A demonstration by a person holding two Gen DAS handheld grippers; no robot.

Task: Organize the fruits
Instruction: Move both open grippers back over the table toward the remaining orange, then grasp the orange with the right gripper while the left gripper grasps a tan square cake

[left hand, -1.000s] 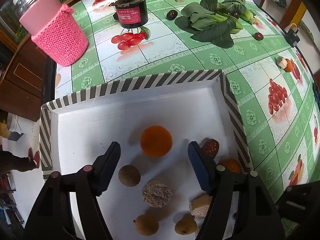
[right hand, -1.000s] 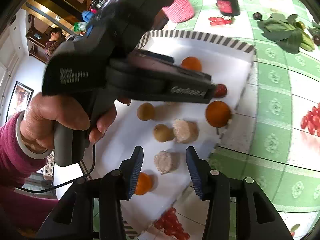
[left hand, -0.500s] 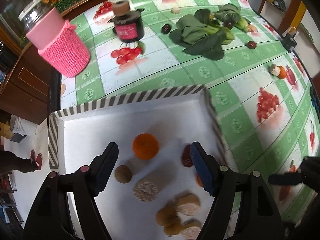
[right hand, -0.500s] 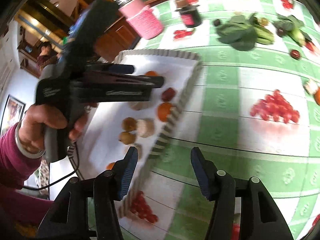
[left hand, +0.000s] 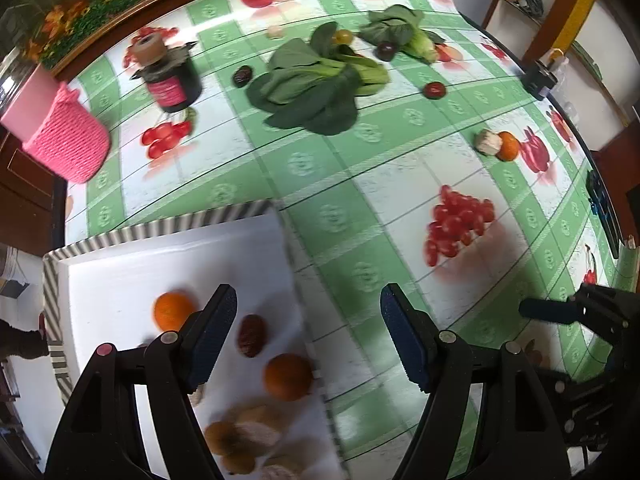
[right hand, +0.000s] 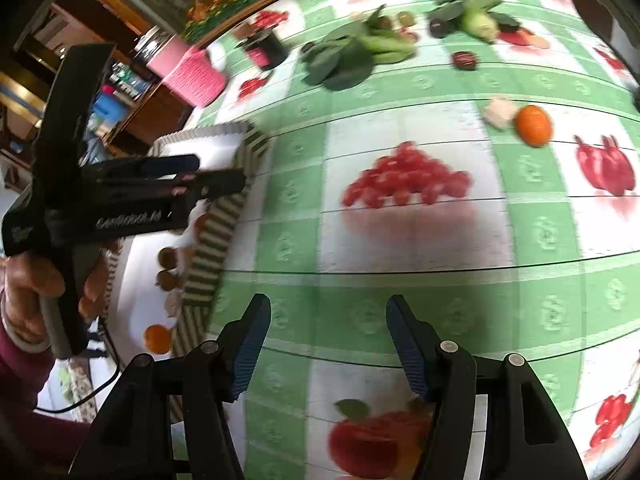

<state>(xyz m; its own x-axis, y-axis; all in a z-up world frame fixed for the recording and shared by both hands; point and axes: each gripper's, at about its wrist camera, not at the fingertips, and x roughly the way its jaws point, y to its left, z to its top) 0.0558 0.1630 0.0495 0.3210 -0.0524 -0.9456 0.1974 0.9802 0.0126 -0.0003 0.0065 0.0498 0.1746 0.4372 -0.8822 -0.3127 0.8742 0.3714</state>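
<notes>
A white tray [left hand: 160, 226] with a striped rim holds two oranges [left hand: 287, 376], a red date [left hand: 251, 335] and several brown and pale pieces. My left gripper [left hand: 308, 336] hangs open and empty over the tray's right rim. Out on the tablecloth lie a loose orange [right hand: 533, 125] beside a pale piece [right hand: 498, 112], and a dark red date [right hand: 464, 59] farther off. My right gripper [right hand: 328, 340] is over bare tablecloth to the right of the tray [right hand: 216, 240]. Its jaws are opening with nothing between them. The left gripper [right hand: 200, 172] shows at the left, held by a hand.
Leafy greens [left hand: 316, 88] with a dark plum [left hand: 386, 50] and another dark date [left hand: 242, 76] lie at the back. A dark jar [left hand: 172, 80] and a pink knitted cup [left hand: 64, 136] stand at the back left. The table's edge runs along the right.
Both grippers have swung right, away from the tray's middle. The right one has left the tray for the tablecloth and its jaws have widened. The left one now sits over the tray's right rim.
</notes>
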